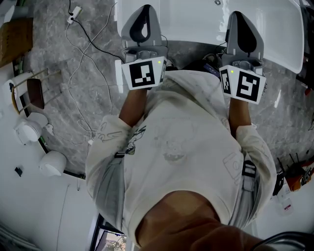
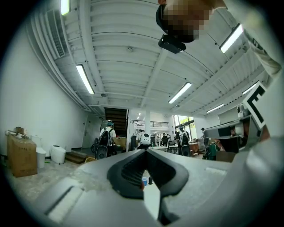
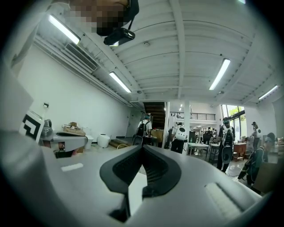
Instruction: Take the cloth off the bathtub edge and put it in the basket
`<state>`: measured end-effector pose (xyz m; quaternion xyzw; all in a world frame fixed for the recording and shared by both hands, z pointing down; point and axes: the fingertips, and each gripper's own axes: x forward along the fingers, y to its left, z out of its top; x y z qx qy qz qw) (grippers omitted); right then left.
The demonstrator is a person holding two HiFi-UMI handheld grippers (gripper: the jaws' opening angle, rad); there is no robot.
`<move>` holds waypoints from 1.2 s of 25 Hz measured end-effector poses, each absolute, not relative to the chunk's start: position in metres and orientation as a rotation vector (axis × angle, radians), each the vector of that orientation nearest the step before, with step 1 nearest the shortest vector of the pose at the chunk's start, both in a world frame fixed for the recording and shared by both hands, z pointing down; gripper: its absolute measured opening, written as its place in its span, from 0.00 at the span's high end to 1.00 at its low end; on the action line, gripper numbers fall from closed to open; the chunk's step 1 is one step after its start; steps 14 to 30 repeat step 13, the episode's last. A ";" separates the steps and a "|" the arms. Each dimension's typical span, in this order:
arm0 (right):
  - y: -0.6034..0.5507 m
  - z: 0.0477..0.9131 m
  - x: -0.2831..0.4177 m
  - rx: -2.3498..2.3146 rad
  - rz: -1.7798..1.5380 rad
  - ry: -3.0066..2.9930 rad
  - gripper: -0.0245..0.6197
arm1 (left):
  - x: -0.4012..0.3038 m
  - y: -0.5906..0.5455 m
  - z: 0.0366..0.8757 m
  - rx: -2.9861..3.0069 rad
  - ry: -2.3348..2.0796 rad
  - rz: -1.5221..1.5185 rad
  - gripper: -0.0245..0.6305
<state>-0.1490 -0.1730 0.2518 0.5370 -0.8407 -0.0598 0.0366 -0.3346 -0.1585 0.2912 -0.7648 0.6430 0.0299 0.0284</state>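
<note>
I hold both tongs raised before my chest. The left tongs [image 1: 145,9] and right tongs [image 1: 238,14] are each pressed together, gripping nothing. Their tips overlap the white bathtub [image 1: 191,22]. I cannot tell where the cloth lies.

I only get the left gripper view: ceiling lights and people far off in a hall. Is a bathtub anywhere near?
Observer: Yes. In the head view a white bathtub lies just beyond the left gripper and the right gripper.
Operator: Any cloth on its edge?
Observer: None shows on the stretch of rim in view.
Operator: Is the right gripper holding anything?
Observer: No. Its jaws are shut together with nothing between them.
</note>
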 end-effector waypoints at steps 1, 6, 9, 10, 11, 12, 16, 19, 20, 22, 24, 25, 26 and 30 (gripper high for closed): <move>-0.173 0.252 -0.150 1.650 -0.191 -2.579 0.96 | -0.335 -0.158 0.291 -2.361 1.982 0.091 0.96; -0.171 0.252 -0.151 1.647 -0.197 -2.579 0.96 | -0.333 -0.155 0.290 -2.367 1.975 0.083 0.96; -0.168 0.254 -0.152 1.632 -0.210 -2.586 0.96 | -0.332 -0.156 0.291 -2.375 1.981 0.081 0.96; -0.168 0.254 -0.152 1.628 -0.211 -2.588 0.96 | -0.332 -0.156 0.291 -2.376 1.985 0.083 0.96; -0.168 0.254 -0.152 1.625 -0.212 -2.589 0.96 | -0.332 -0.156 0.290 -2.377 1.987 0.086 0.96; -0.167 0.254 -0.152 1.623 -0.214 -2.590 0.96 | -0.332 -0.156 0.290 -2.376 1.988 0.087 0.96; -0.167 0.254 -0.152 1.621 -0.215 -2.590 0.96 | -0.332 -0.156 0.289 -2.376 1.989 0.089 0.96; -0.167 0.254 -0.152 1.621 -0.215 -2.590 0.96 | -0.332 -0.156 0.289 -2.376 1.989 0.089 0.96; -0.167 0.254 -0.152 1.621 -0.215 -2.590 0.96 | -0.332 -0.156 0.289 -2.376 1.989 0.089 0.96; -0.167 0.254 -0.152 1.621 -0.215 -2.590 0.96 | -0.332 -0.156 0.289 -2.376 1.989 0.089 0.96; -0.167 0.254 -0.152 1.621 -0.215 -2.590 0.96 | -0.332 -0.156 0.289 -2.376 1.989 0.089 0.96; -0.167 0.254 -0.152 1.621 -0.215 -2.590 0.96 | -0.332 -0.156 0.289 -2.376 1.989 0.089 0.96; -0.167 0.254 -0.152 1.621 -0.215 -2.590 0.96 | -0.332 -0.156 0.289 -2.376 1.989 0.089 0.96; -0.167 0.254 -0.152 1.621 -0.215 -2.590 0.96 | -0.332 -0.156 0.289 -2.376 1.989 0.089 0.96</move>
